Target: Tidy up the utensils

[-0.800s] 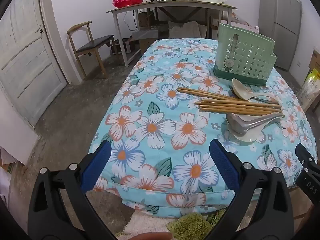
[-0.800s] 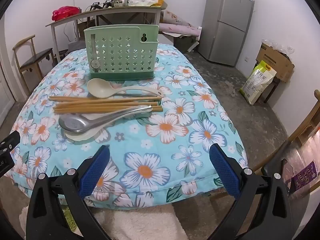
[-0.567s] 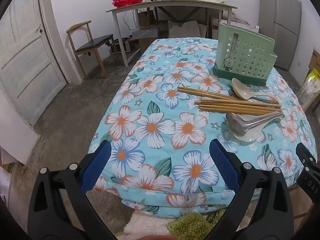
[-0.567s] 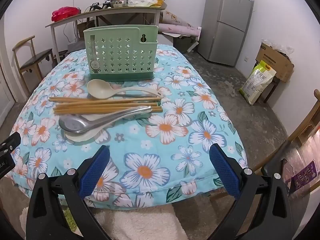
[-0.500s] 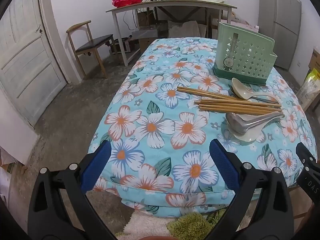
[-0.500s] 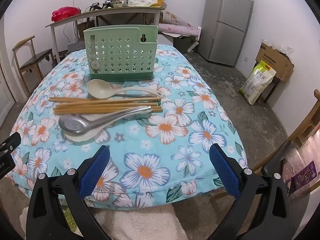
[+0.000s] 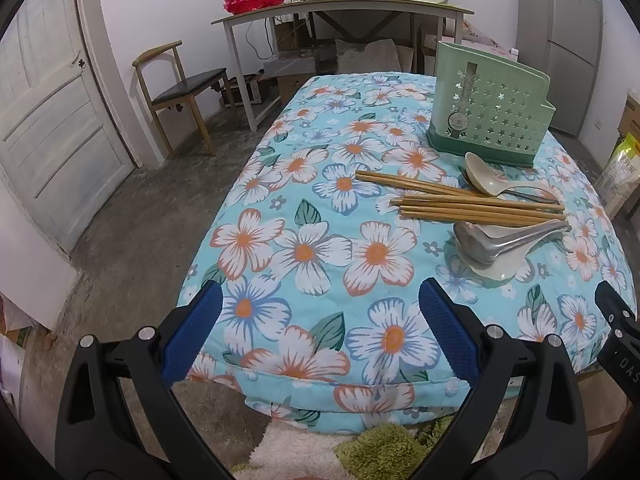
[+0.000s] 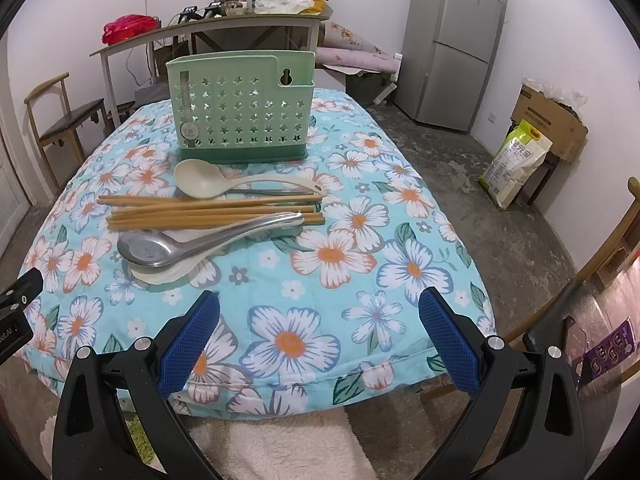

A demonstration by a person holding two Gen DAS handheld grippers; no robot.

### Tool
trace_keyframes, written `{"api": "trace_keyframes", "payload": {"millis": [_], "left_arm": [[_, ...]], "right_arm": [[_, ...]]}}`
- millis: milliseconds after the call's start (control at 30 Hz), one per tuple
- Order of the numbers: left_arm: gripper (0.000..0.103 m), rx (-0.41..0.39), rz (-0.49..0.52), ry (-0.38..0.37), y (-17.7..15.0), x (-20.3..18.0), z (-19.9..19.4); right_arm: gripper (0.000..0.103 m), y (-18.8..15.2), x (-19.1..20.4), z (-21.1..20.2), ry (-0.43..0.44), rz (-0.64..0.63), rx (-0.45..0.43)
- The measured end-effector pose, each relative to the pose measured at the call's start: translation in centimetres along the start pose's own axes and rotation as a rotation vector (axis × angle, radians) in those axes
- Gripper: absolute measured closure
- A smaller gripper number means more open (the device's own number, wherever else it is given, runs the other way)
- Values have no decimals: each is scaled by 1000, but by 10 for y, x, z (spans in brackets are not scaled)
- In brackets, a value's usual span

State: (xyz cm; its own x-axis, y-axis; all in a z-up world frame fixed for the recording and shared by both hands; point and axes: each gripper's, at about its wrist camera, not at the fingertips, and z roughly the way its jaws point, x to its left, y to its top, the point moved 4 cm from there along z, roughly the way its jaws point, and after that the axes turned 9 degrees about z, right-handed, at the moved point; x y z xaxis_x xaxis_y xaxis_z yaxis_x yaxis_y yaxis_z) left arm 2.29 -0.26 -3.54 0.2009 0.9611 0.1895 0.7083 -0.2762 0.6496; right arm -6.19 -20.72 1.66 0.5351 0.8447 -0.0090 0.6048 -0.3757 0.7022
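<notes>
A green perforated utensil holder [image 8: 241, 116] [image 7: 491, 118] stands upright on the floral tablecloth [image 8: 332, 256]. In front of it lie a cream plastic spoon [image 8: 200, 179] [image 7: 482, 176], several wooden chopsticks [image 8: 212, 211] [image 7: 472, 204], and a steel spoon [image 8: 160, 250] [image 7: 480, 244] resting on a white spoon [image 8: 164, 274]. My right gripper [image 8: 319, 334] hovers open over the table's near edge, well short of the utensils. My left gripper [image 7: 319, 326] is open too, over the near left corner, with the utensils to its upper right. Nothing is between either pair of fingers.
A cluttered table [image 7: 340, 8] and a wooden chair [image 7: 180, 84] stand behind, a door [image 7: 48, 120] at the left. A fridge [image 8: 456, 44], a cardboard box [image 8: 548, 120] and a bag [image 8: 516, 164] are at the right. A fluffy rug [image 8: 280, 444] lies below the table edge.
</notes>
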Motion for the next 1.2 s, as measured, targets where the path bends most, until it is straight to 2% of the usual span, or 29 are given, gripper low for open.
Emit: {"api": "trace_keyframes", "payload": {"millis": [333,1200], "left_arm": [[8,2,-6,6,-7,8,2],[8,13,0,12,0,10,2]], "right_arm": [[6,-1,-1,-2,3,0,-1],[6,0,1,-3,4,1,-6]]}}
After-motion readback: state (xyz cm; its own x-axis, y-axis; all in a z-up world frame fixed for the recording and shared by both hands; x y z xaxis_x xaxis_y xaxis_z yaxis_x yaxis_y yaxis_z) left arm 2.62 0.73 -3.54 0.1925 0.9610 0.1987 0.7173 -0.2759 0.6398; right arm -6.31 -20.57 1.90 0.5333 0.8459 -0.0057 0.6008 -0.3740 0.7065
